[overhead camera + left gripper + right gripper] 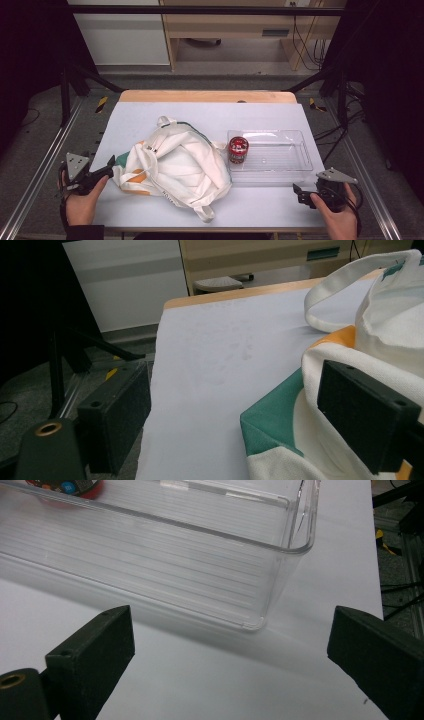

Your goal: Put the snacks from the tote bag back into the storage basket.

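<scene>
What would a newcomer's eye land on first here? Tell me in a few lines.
First, the crumpled white tote bag with orange and green patches, heaped in the middle of the table. Next, the red can standing in the left end of the clear plastic tray beside the bag. Then the left claw, open at the bag's left edge, and the right claw, open near the tray's front right corner.

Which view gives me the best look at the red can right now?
The high view: the red can stands whole at the clear tray's left end. The right gripper view catches just its bottom edge.
</scene>
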The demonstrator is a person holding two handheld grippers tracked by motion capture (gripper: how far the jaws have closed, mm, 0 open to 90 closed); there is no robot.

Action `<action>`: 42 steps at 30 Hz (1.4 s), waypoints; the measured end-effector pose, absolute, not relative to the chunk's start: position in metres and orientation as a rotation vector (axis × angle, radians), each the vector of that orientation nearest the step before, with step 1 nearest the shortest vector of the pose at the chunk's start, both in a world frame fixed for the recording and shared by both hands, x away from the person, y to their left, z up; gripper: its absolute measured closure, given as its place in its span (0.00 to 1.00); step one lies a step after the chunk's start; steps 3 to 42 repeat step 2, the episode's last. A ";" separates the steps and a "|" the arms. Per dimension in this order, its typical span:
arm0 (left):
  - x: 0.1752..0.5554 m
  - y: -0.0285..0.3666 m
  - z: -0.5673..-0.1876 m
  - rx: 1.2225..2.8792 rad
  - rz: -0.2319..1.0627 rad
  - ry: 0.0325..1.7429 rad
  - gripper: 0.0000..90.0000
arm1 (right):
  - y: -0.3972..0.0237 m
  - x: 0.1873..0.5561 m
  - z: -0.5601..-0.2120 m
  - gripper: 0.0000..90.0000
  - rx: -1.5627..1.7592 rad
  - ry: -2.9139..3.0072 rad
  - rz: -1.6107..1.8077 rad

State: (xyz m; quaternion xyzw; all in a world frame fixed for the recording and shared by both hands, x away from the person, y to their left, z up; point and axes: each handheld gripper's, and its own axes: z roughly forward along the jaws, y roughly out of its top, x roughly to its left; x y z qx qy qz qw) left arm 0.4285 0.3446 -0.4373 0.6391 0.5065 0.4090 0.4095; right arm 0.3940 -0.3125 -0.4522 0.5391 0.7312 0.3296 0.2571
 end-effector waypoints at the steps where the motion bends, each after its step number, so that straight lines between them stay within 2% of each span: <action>1: 0.429 0.345 -0.437 1.611 1.030 1.276 0.15 | -0.313 0.394 -0.452 0.06 1.461 1.987 0.891; 42: 0.429 0.345 -0.438 1.612 1.028 1.277 0.15 | -0.314 0.394 -0.452 0.06 1.460 1.989 0.890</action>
